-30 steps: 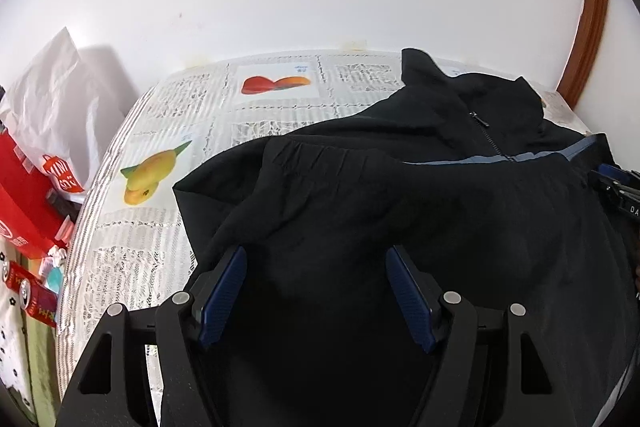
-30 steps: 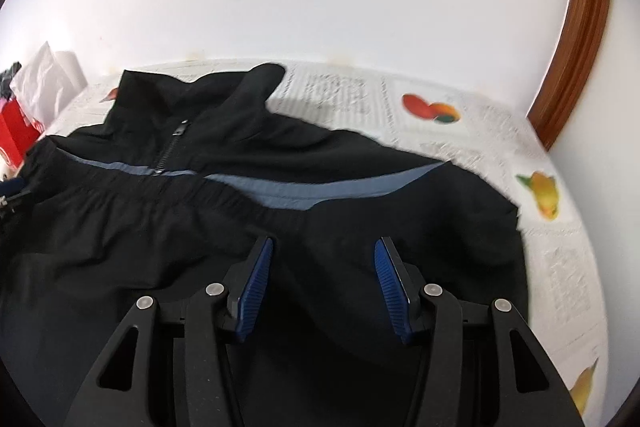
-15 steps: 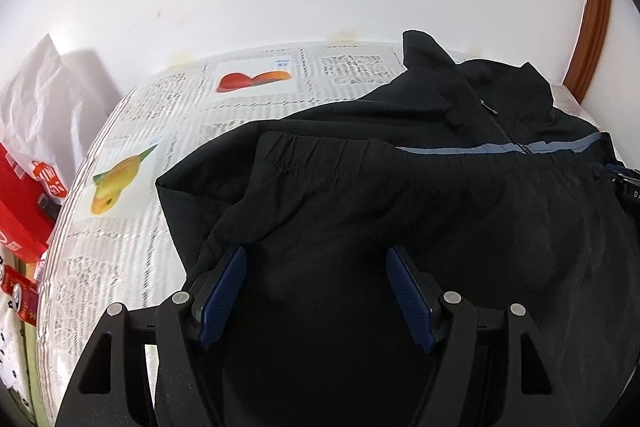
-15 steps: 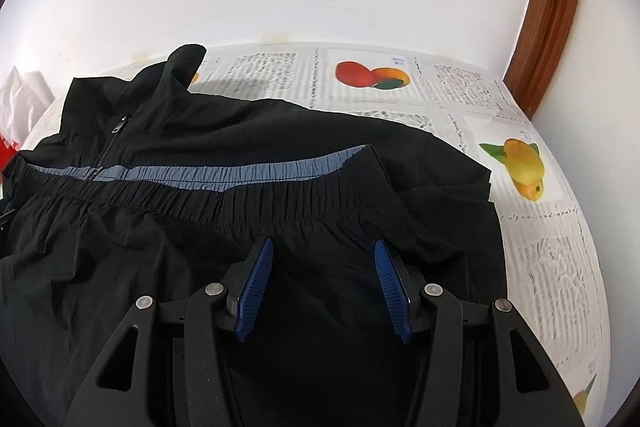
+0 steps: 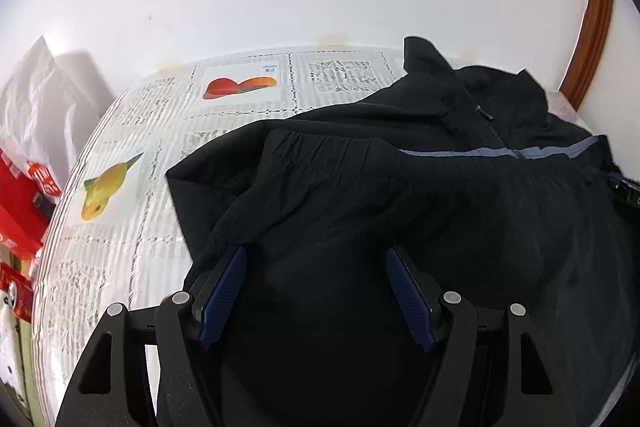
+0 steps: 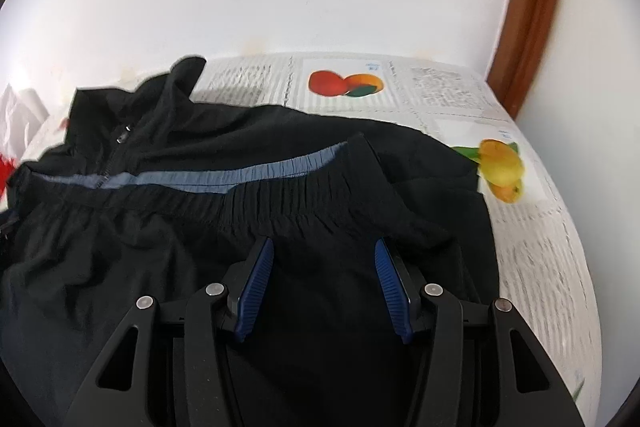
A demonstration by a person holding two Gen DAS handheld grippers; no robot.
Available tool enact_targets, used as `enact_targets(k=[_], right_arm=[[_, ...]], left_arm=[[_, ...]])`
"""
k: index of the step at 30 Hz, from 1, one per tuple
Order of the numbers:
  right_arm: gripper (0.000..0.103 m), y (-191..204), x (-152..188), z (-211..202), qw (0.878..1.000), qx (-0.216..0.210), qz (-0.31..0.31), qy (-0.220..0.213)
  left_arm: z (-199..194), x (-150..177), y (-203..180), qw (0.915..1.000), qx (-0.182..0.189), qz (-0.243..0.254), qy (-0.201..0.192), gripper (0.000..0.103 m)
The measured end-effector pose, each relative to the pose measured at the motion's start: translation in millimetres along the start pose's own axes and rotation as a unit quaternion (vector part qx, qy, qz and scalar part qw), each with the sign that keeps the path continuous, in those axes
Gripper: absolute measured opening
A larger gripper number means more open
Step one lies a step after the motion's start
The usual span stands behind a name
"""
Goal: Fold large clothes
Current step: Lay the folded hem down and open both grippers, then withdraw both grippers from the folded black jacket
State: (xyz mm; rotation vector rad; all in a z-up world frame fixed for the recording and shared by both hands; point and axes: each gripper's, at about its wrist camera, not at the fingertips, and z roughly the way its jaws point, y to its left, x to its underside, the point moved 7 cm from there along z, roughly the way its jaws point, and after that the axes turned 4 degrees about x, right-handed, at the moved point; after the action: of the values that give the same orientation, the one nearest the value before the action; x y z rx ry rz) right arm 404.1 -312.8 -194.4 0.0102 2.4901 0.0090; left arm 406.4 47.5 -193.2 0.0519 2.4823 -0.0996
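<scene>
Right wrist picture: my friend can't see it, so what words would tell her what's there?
A black jacket with a grey-blue stripe lies spread on a table covered in a fruit-print cloth, its bottom hem folded up towards the collar. The right hand-held gripper sits over the fabric with its blue pads apart.

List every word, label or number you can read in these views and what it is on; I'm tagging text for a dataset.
None reads clearly.
Red packaging at the left edge: white lettering, too blurred to read.
Tablecloth, small blue print above the fruit picture: too small to read.
Tablecloth grey patterned panels: ornament or print, illegible.
Black jacket: no text visible.
</scene>
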Motion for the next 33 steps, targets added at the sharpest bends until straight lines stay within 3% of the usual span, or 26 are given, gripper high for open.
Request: enact_targets(k=[8, 15, 20, 23, 25, 28, 33], right_arm=[[0.053, 83.6, 21.4, -52.2, 0.998, -0.055, -0.036, -0.013], [0.053, 148.2, 49.5, -50.5, 0.996, -0.064, -0.054, 0.009], [0.053, 161.8, 71.9, -31.7, 0.996, -0.033, -0.075, 0.028], [0.053, 159.5, 79.5, -42.1, 0.997, -0.029, -0.068, 0.025], [0.053, 162.5, 91.0, -55.1, 0.996, -0.045, -0.071, 0.028], [0.053, 163.6, 115.6, -75.0, 0.995, -0.035, -0.092, 0.026], [0.053, 154.4, 155.3, -116.1, 0.995, -0.050, -0.080, 0.015]], left_arm=[[-61.0, 16.6, 11.4, 0.9995, 0.005, -0.007, -0.032, 0.070], [-120.5, 46.8, 39.7, 0.9961, 0.013, -0.053, -0.069, 0.070], [-149.4, 75.6, 55.2, 0.9956, 0.012, -0.056, -0.074, 0.070], [-160.4, 94.8, 60.9, 0.9954, 0.014, -0.069, -0.064, 0.070], [-171.1, 106.7, 62.4, 0.9952, 0.010, -0.072, -0.065, 0.070], [-186.1, 120.3, 61.2, 0.9947, -0.002, -0.075, -0.070, 0.070], [-206.6, 148.8, 55.6, 0.9933, 0.006, -0.094, -0.066, 0.070]])
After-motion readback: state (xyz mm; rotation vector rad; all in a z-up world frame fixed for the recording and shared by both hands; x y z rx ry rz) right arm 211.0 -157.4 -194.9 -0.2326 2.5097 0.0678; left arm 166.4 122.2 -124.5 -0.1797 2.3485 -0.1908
